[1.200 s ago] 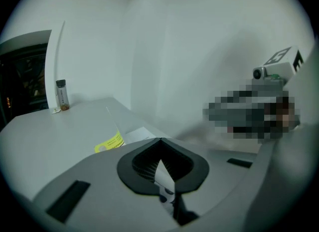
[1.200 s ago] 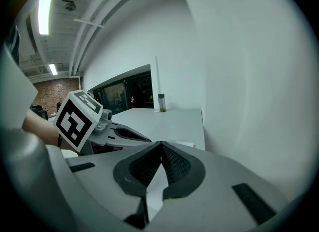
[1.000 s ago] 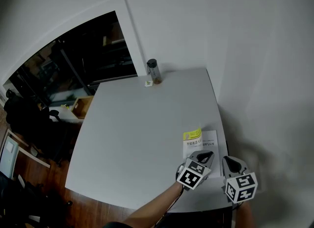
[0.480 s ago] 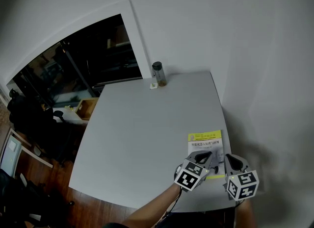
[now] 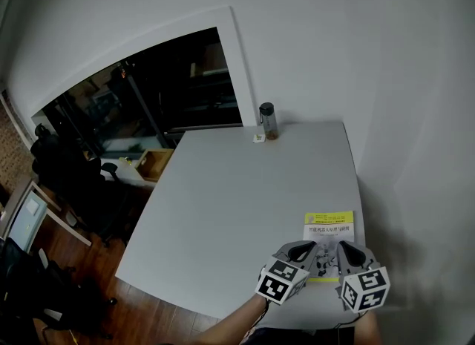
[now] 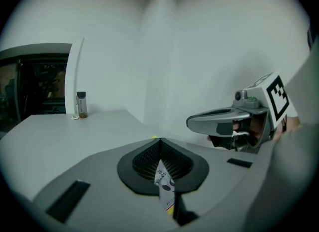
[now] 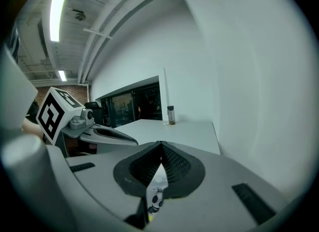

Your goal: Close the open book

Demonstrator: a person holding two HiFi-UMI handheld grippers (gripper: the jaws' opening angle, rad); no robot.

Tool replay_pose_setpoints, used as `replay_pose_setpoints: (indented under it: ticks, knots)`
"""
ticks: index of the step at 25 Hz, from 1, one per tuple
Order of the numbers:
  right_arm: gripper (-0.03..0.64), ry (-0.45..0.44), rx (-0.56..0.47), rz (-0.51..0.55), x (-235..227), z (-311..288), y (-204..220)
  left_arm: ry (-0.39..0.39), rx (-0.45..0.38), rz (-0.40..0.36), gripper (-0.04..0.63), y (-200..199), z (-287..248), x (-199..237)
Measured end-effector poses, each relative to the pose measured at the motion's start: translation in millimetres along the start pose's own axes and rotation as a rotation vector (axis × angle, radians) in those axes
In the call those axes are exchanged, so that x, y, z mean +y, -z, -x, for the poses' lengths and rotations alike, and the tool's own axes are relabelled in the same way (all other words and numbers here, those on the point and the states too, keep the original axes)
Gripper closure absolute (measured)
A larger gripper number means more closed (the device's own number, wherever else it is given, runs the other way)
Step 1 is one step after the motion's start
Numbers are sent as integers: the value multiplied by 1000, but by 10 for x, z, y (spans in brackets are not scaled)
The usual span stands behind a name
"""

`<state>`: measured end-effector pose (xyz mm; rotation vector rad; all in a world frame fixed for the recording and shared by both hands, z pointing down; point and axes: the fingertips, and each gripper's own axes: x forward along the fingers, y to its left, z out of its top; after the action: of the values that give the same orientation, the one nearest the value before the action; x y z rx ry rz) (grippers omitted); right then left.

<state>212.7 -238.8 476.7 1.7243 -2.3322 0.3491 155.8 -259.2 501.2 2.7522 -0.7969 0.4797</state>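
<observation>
Fingers (image 6: 142,161): left gripper (image 5: 303,247) and right gripper (image 5: 347,249) each pinch book (image 5: 330,223) paper.
Risk: diverging pulls could tear it, or drag it off surface (image 5: 223,202).

bright, even light; soft shadows; fisheye warp and dark corners.

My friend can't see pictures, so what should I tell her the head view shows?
Two hand-held grippers, the left gripper and the right gripper, both pinch the near edge of a yellow-topped book at the right near corner of a pale table. A small bottle stands at the far edge.
</observation>
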Motion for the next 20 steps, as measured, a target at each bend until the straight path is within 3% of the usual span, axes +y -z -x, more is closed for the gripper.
replay_pose_setpoints:
  ticks: [8, 14, 20]
  knots:
    - [614, -118, -53, 19, 85, 179, -188, -63, -68, 57, 591, -214, 189, -148]
    - [614, -216, -84, 46, 12, 291, -263, -138, -60, 33, 591, -324, 193, -291]
    - [614, -222, -101, 26, 30, 411, -229, -159, -36, 19, 591, -236, 271, -385]
